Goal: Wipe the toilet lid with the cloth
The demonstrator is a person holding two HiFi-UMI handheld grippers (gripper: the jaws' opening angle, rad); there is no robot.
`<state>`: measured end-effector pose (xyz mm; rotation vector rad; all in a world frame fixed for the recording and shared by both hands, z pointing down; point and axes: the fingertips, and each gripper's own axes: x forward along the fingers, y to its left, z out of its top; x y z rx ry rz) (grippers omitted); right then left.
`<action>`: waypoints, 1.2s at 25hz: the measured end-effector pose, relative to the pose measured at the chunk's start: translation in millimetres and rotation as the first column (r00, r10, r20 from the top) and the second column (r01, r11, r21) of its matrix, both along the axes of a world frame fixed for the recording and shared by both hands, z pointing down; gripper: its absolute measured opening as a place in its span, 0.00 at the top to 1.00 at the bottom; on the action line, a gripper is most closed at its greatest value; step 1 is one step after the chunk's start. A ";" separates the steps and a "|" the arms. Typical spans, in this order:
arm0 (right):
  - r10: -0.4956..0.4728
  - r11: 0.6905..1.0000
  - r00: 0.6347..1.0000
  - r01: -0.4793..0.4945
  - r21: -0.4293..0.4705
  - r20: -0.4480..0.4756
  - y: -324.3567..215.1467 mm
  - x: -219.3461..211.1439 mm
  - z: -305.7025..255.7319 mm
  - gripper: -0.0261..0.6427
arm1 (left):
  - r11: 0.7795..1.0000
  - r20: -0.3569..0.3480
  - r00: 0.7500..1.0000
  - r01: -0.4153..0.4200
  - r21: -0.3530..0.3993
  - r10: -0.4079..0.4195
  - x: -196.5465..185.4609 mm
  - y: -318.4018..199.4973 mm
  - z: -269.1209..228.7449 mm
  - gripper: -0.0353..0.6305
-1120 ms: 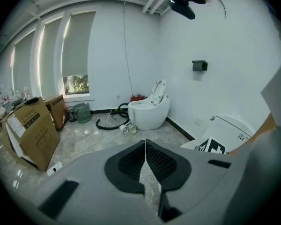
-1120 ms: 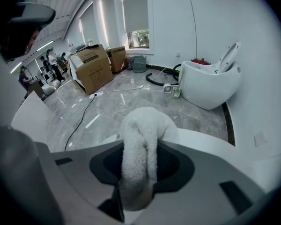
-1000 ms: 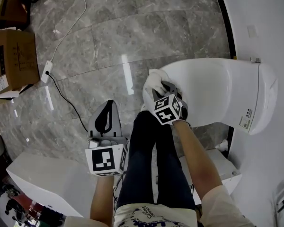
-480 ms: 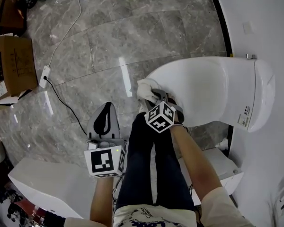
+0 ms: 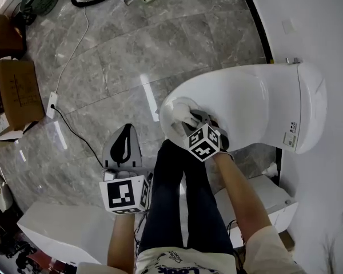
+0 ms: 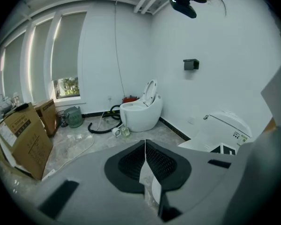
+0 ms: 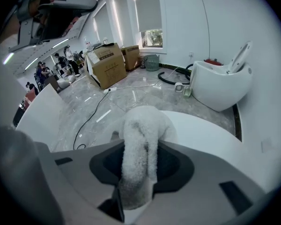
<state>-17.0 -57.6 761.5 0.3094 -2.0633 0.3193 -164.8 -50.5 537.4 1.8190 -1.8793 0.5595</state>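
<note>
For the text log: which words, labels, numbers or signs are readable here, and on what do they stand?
None reads clearly.
Sticker on the toilet: too small.
Print on the cardboard box: blurred.
Blue lettering on the shirt: cut off, unreadable.

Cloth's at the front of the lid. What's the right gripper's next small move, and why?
Probably slide the right gripper rearward along the toilet lid with the cloth pressed down. Its jaws are shut on the cloth, which sits at the lid's front edge, and most of the lid lies beyond it.
</note>
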 end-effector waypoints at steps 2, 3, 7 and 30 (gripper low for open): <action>0.022 1.000 1.000 -0.022 0.005 -0.006 -6.0 14.9 -1.1 0.77 | 1.000 -0.002 1.000 -0.014 0.002 0.014 6.7 -4.2 -1.7 0.93; 0.033 0.999 0.999 -0.033 0.008 -0.010 -8.5 22.5 -1.7 0.77 | 1.000 -0.002 1.000 -0.022 0.003 0.022 10.6 -5.9 -2.5 0.93; 0.085 0.996 0.996 -0.085 0.011 -0.022 -20.9 51.8 -4.1 0.77 | 0.998 -0.002 0.998 -0.057 0.004 0.057 25.6 -16.0 -6.0 0.93; 0.368 0.928 0.928 -0.363 0.086 -0.052 -86.0 226.2 -11.4 0.76 | 0.982 0.015 0.981 -0.191 0.003 0.191 98.7 -50.0 -11.1 0.93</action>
